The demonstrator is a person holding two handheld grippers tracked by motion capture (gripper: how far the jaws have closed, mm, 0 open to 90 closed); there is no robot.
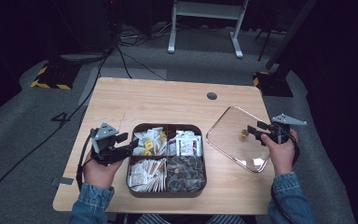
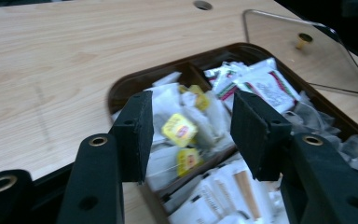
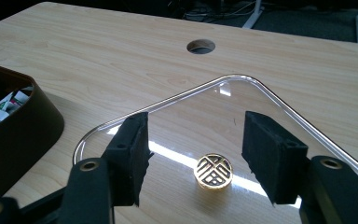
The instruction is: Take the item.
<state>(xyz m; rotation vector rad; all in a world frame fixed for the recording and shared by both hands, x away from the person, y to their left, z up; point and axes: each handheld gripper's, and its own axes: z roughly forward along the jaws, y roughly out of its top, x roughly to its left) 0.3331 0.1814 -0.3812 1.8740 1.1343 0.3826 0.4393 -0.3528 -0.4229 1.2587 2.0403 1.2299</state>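
Table (image 1: 158,100): light wood; it carries the box and lid, with a cable hole at the far edge.
Box (image 1: 167,192): dark brown, four compartments, uncovered in front of you, so the contents are reachable.
Contents: yellow-tagged tea bags (image 2: 181,130) in the far-left compartment; red-and-white sachets (image 1: 186,142) far right; paper sticks near left; dark wrapped pieces near right.
Lid (image 1: 223,128): clear, lying flat to the right of the box and well apart from it, gold knob (image 3: 213,170) up.
Left claw (image 1: 131,147): your jaws are wide apart and hold nothing, poised at the box's left rim over the tea bags, likely to pick one.
Right claw (image 1: 255,132): gaping and empty, straddling the knob without touching, apparently placed to grip it.
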